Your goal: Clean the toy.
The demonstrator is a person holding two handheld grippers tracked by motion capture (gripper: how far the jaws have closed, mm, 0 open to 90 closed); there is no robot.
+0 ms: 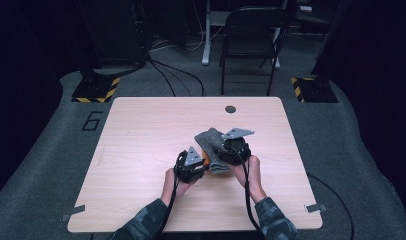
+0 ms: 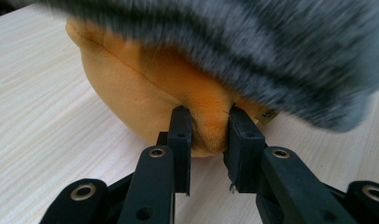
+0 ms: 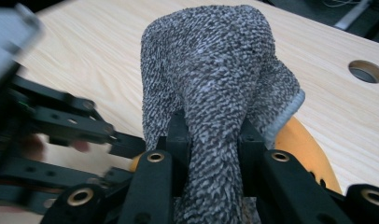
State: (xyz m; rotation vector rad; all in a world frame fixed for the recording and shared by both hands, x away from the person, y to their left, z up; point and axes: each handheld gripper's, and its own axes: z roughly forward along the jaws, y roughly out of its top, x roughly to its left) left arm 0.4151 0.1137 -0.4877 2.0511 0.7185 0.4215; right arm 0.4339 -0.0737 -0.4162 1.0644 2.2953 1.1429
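A grey fuzzy cloth lies draped over an orange plush toy near the middle of the wooden table. My left gripper is shut on a fold of the orange plush, low at its near side. In the right gripper view a bunched part of the grey cloth stands up between the jaws, and my right gripper is shut on it. The orange plush peeks out below the cloth there. In the high view the left gripper and right gripper sit close together at the cloth.
A round cable hole sits near the table's far edge. A black folding chair stands behind the table, with cables on the floor. Striped floor plates flank the far corners.
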